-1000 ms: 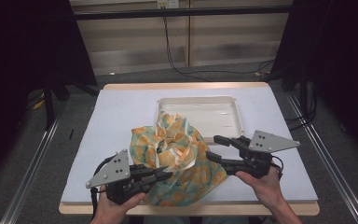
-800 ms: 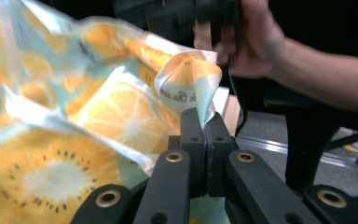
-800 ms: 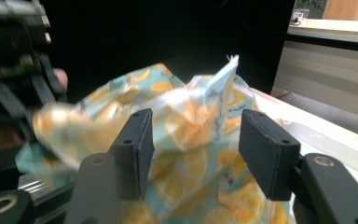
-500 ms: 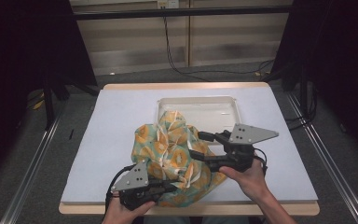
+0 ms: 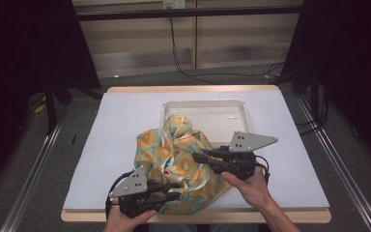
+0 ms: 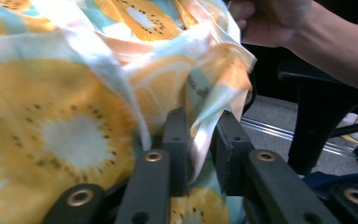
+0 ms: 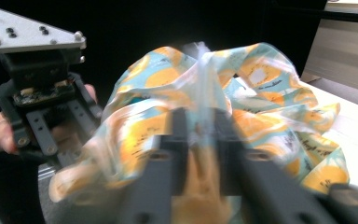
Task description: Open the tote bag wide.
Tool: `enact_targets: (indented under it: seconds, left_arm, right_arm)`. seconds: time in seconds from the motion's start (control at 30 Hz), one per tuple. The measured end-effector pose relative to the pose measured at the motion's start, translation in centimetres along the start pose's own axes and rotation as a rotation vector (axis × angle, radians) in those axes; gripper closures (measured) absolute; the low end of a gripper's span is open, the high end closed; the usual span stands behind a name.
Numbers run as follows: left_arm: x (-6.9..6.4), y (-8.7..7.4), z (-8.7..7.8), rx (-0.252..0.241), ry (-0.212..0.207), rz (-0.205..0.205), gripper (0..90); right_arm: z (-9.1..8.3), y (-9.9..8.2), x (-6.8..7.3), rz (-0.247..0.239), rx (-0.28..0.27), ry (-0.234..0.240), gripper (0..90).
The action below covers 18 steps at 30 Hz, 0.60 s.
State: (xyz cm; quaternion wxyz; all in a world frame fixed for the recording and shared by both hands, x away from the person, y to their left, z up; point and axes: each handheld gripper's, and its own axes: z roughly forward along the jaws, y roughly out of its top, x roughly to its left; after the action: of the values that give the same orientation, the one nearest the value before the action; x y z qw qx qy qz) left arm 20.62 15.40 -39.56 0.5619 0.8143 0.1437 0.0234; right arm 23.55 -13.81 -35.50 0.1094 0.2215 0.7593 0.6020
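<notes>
White table [image 5: 125, 125]: shallow white tray [image 5: 222, 112] at 12 o'clock, fruit-print cloth [image 5: 174, 150] draped over rim. Right claw [image 5: 198, 157] clamped on cloth; left claw [image 5: 176, 186] just loosening, cloth between jaws.

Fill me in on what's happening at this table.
A person is working a crumpled fruit-print cloth on the white table with a hand-held gripper in each hand. The right hand-held gripper has just closed on a fold. The left hand-held gripper has a fold between its jaws, which have just been opening. A white tray sits behind.
</notes>
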Motion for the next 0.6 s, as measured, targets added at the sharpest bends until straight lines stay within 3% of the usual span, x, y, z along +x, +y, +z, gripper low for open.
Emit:
enact_targets:
  seconds: [0.17,0.37,0.5,0.6]
  left_arm:
    - [0.2,-0.1,0.0,-0.016,0.001,-0.016,74.7]
    - [0.3,-0.1,-0.2,-0.02,0.006,-0.021,72.0]
    - [0.1,-0.2,-0.1,-0.039,-0.005,-0.042,67.2]
    - [0.1,-0.3,-0.3,-0.033,-0.001,-0.034,64.4]
  right_arm:
    - [-1.0,-0.2,0.3,-0.005,-0.009,-0.02,89.4]
    - [-3.8,-0.7,-0.2,0.006,-0.03,-0.086,89.8]
    - [-5.4,-2.8,-0.5,0.045,0.008,-0.117,89.9]
    - [-6.3,-4.6,-1.0,0.088,0.017,-0.127,89.8]
